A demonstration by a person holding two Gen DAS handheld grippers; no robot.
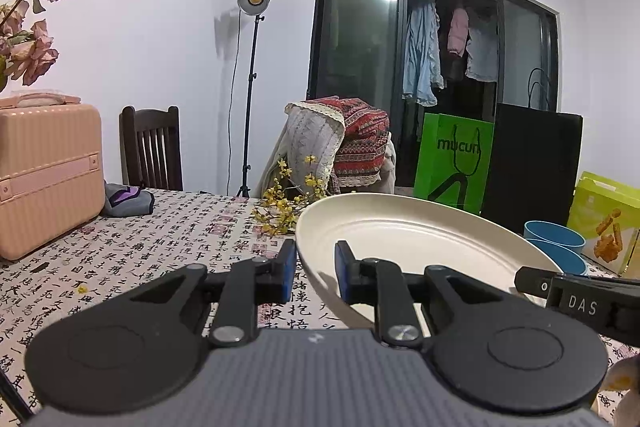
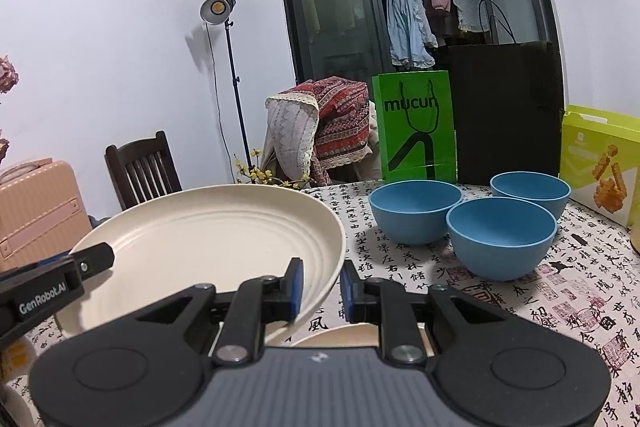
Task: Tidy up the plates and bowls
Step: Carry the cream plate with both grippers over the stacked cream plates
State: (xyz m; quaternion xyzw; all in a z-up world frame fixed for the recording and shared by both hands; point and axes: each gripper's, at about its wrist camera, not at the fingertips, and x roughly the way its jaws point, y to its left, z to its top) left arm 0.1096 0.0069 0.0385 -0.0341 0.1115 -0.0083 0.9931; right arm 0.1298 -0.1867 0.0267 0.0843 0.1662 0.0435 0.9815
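Cream plate (image 2: 208,239) rim pinched by left claw (image 1: 315,269), right claw (image 2: 321,289)

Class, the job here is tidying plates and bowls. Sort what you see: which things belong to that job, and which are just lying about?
Belongs to the job:
- cream plate, gripped at opposite rims by the left gripper and right gripper
- three blue bowls

Just lying about:
- pink case
- green bag
- yellow snack box
- yellow flowers

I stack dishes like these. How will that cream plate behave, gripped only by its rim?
The cream plate looks rigid: clamped on opposite rim edges by the left gripper and right gripper, it keeps its shape. Its matte, ridged surface probably resists slipping. Tilted, it may pivot if either grip loosens.
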